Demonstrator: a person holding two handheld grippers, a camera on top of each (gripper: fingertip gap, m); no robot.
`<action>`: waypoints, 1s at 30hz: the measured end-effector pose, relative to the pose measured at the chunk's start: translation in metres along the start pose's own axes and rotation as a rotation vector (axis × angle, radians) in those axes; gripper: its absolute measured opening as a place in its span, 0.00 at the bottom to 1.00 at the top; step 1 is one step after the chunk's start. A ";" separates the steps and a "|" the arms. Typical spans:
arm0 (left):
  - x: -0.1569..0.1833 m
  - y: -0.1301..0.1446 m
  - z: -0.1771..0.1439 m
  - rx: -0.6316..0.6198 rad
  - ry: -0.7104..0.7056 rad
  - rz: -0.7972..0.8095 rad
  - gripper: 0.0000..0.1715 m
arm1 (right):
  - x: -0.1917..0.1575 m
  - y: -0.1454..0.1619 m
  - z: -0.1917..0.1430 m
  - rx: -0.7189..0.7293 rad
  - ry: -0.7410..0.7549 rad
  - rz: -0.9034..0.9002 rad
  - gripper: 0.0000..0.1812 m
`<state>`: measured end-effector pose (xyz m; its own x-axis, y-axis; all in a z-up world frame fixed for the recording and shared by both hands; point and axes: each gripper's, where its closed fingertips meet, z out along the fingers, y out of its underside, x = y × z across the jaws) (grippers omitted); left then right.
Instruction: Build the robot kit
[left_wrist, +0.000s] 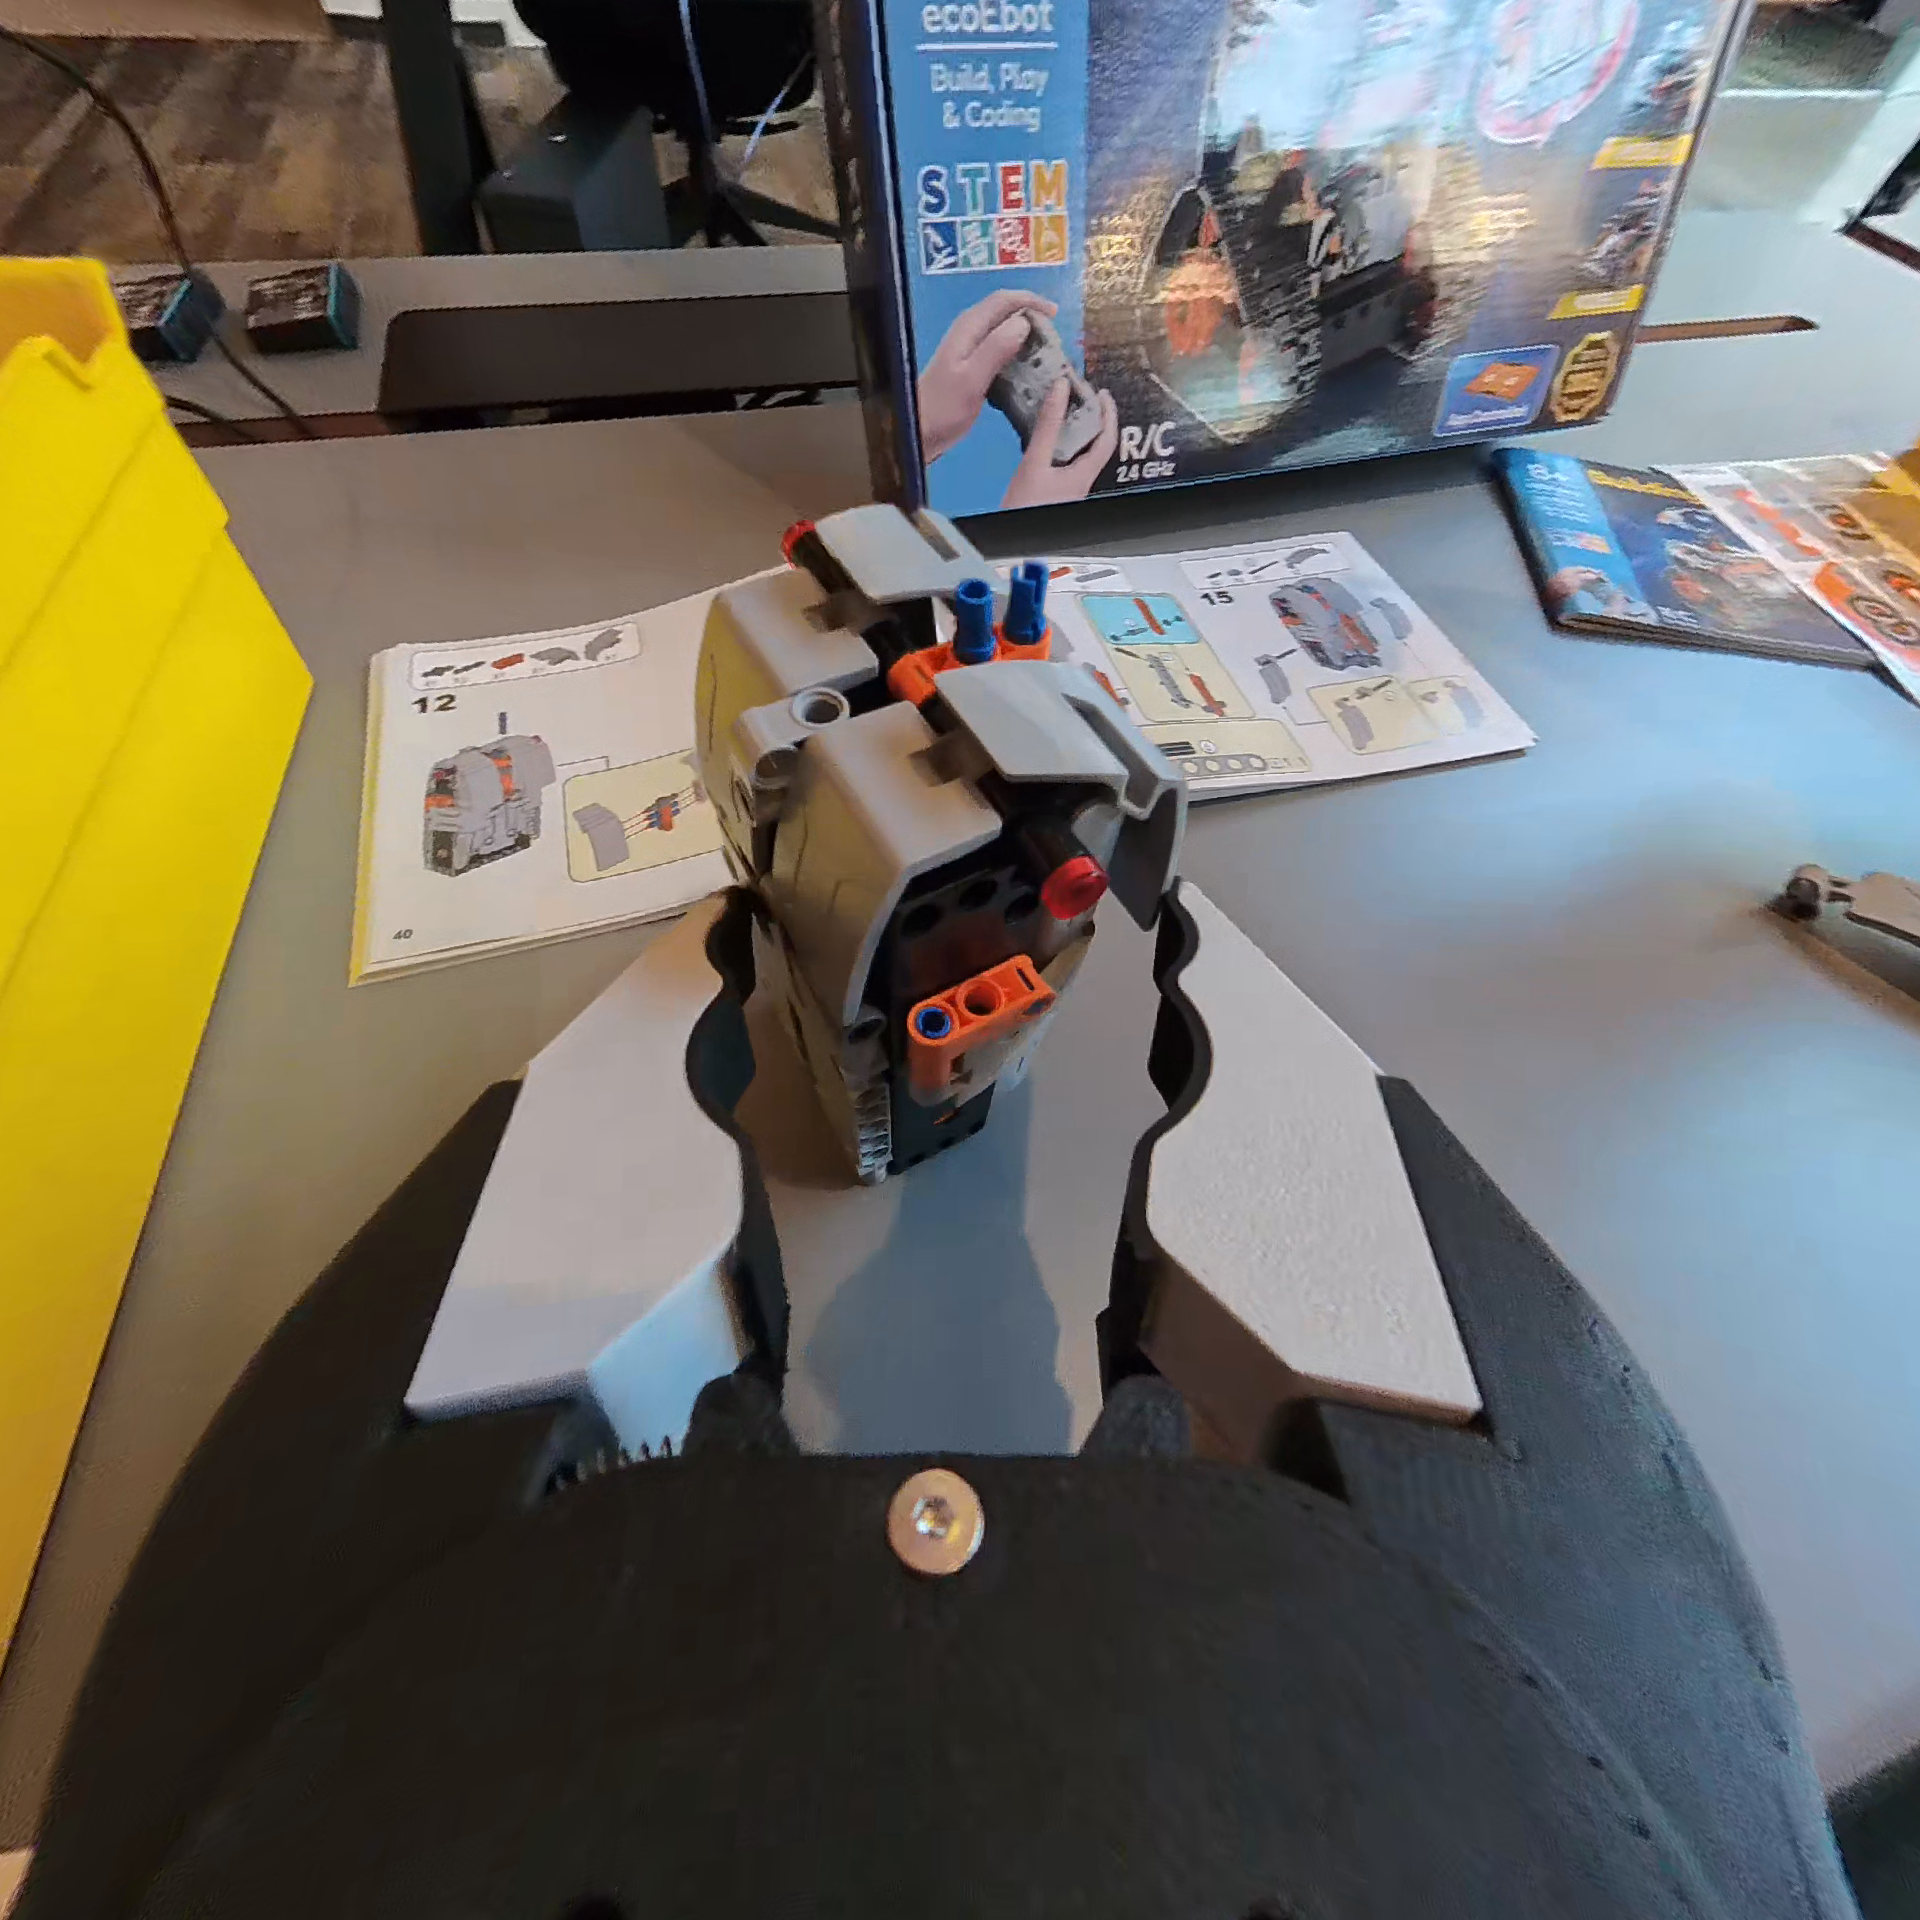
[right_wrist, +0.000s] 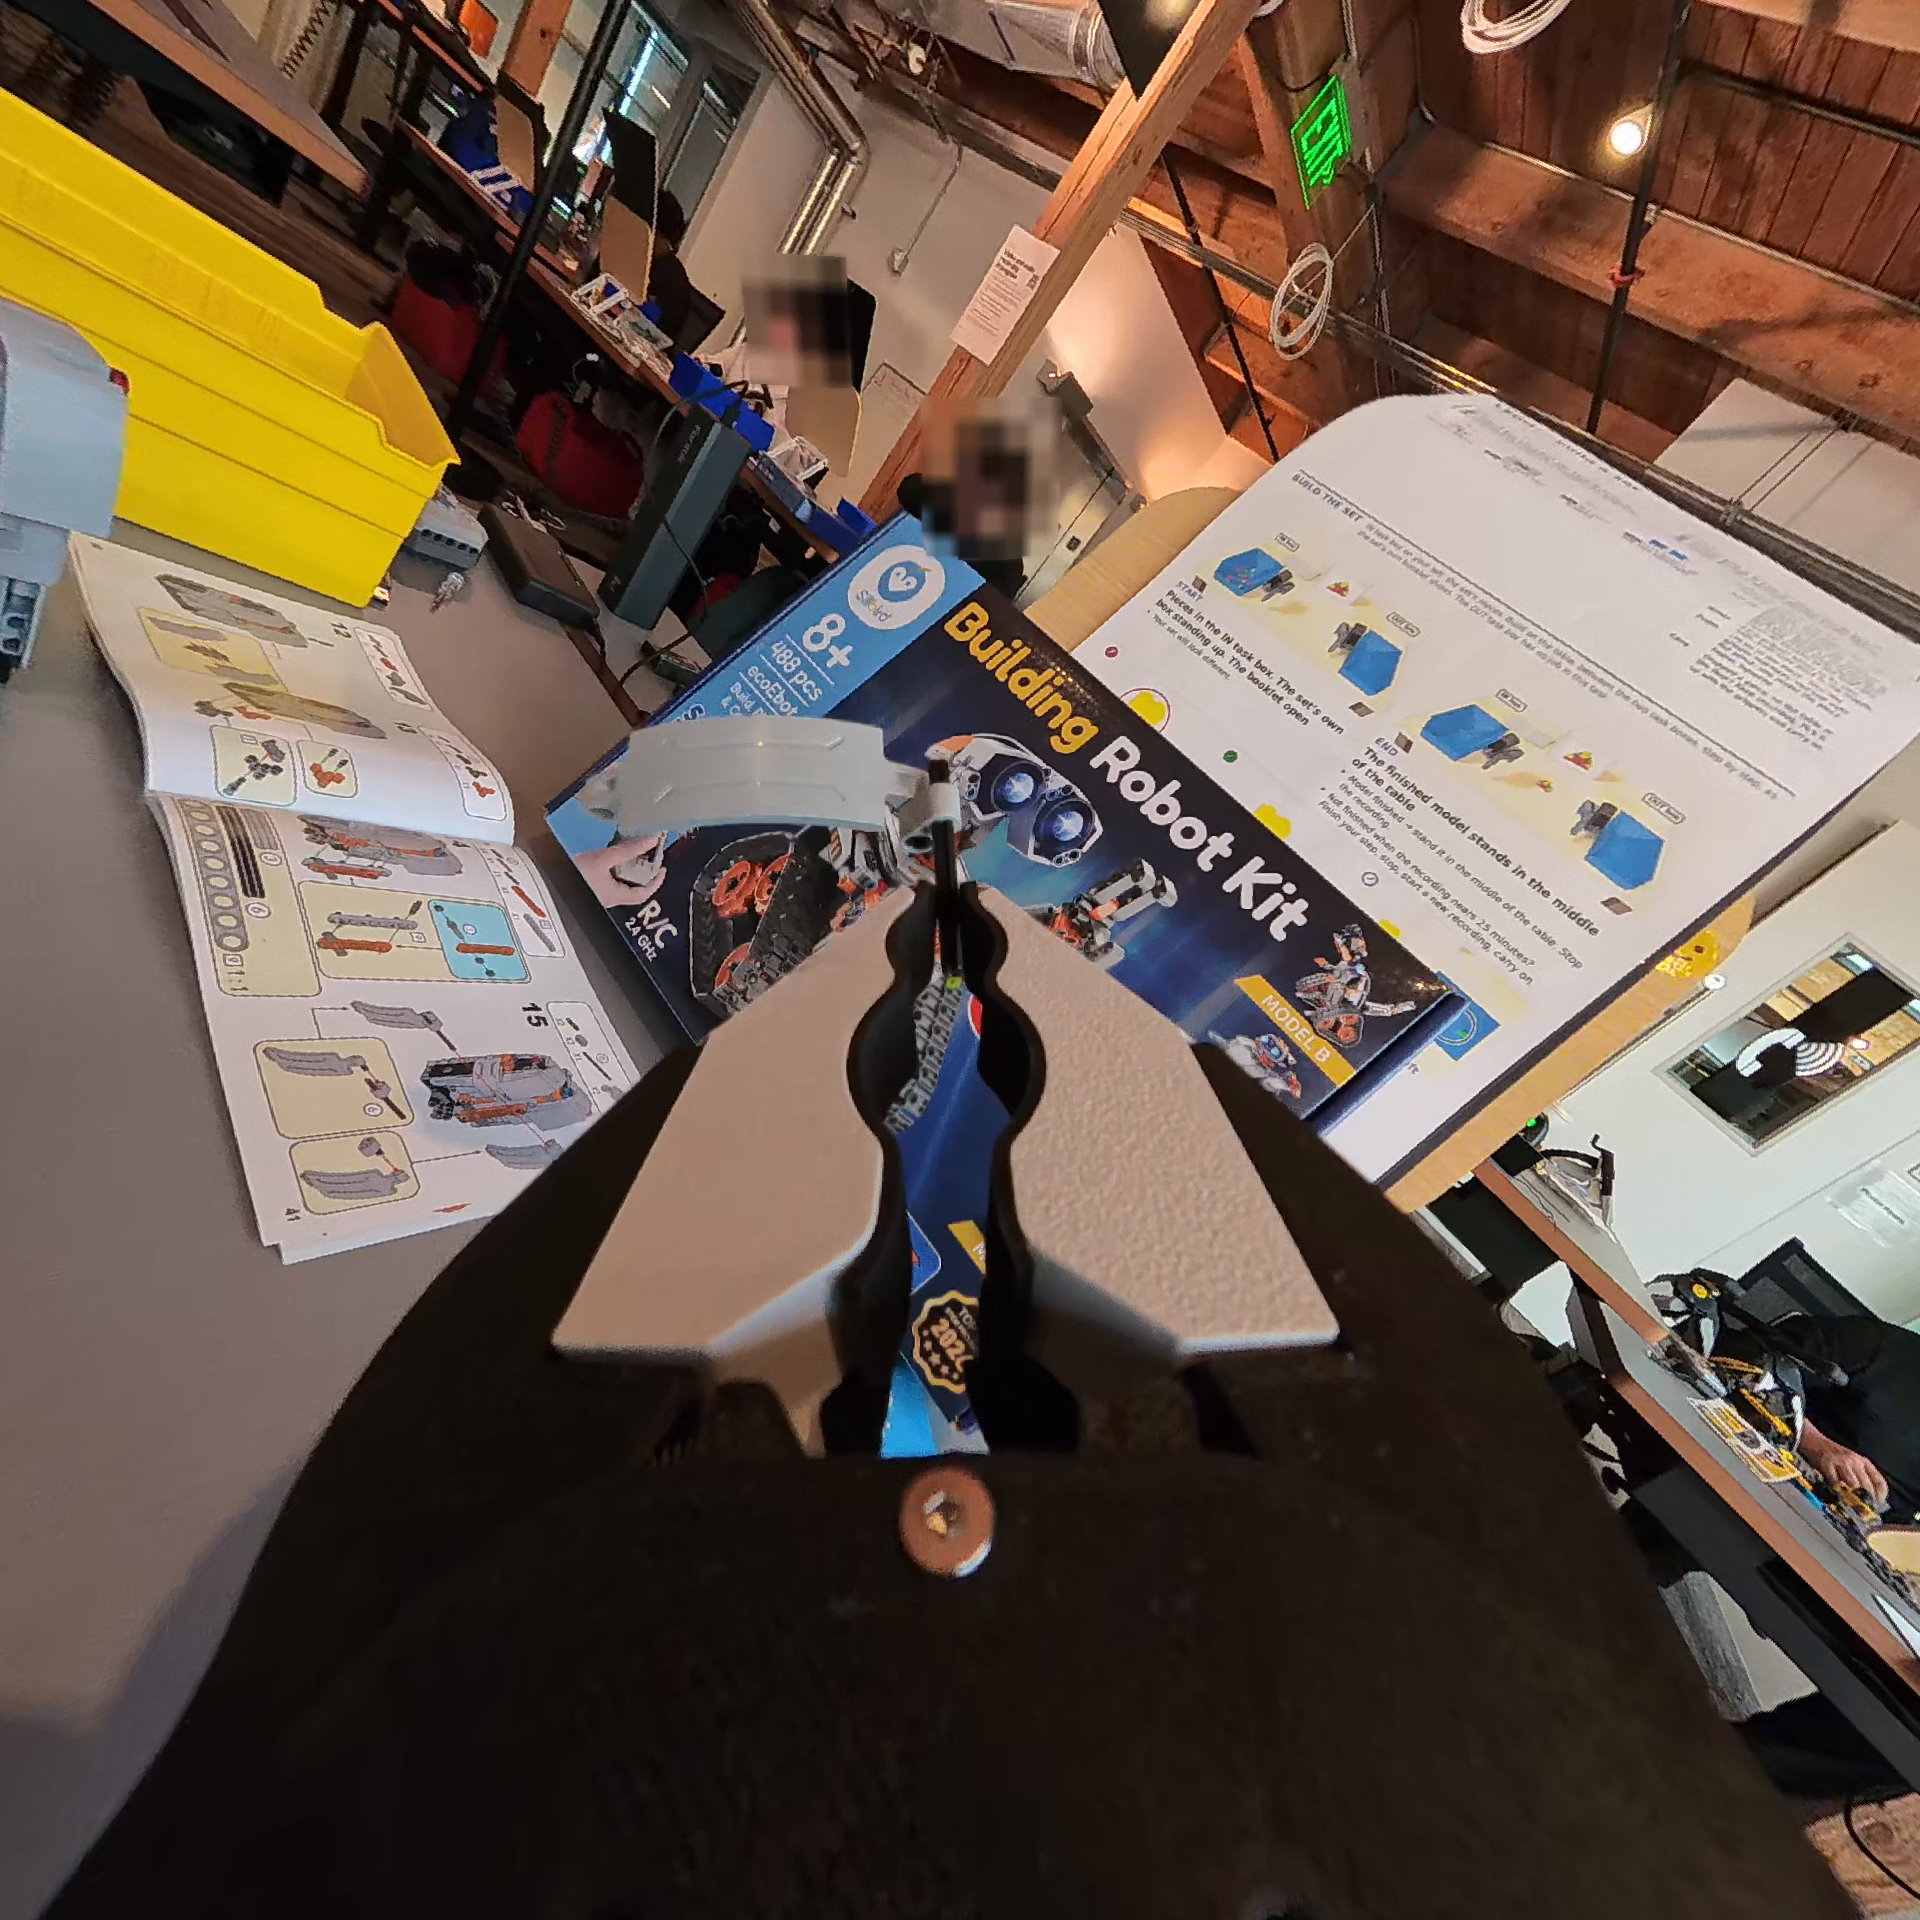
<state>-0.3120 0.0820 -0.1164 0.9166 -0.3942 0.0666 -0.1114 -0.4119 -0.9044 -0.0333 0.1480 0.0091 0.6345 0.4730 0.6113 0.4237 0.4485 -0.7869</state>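
A grey, black and orange building-block model (left_wrist: 914, 883) stands upright on the grey table (left_wrist: 1455, 1143), with two blue pins (left_wrist: 997, 613) sticking up from its top. My left gripper (left_wrist: 945, 925) has its fingers on both sides of the model; the pads touch its flanks. The model's edge also shows in the right wrist view (right_wrist: 52, 457). My right gripper (right_wrist: 945, 920) is shut on a thin black axle (right_wrist: 943, 842) that carries a curved grey panel (right_wrist: 748, 779), held in the air above the table.
An open instruction booklet (left_wrist: 520, 790) (right_wrist: 364, 935) lies behind the model. The kit box (left_wrist: 1247, 239) (right_wrist: 1039, 862) stands at the back. Yellow bins (left_wrist: 104, 727) (right_wrist: 229, 364) stand at the left. A second booklet (left_wrist: 1683, 561), a loose grey part (left_wrist: 1860, 914) and a propped printed sheet (right_wrist: 1507, 727) are at the right.
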 end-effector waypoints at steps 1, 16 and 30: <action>0.000 0.000 -0.001 0.006 0.015 -0.002 0.45 | 0.000 0.002 0.000 -0.004 0.000 0.003 0.01; 0.013 0.004 -0.007 0.058 0.215 0.030 0.44 | -0.008 0.018 0.004 -0.051 -0.030 -0.008 0.01; 0.069 0.010 -0.015 0.057 0.534 0.089 0.44 | -0.018 0.020 0.007 -0.059 -0.075 -0.008 0.01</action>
<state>-0.2560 0.0385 -0.1141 0.5806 -0.7939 0.1805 -0.1447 -0.3188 -0.9367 -0.0408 0.1538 -0.0170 0.5817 0.5260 0.6204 0.4675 0.4080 -0.7842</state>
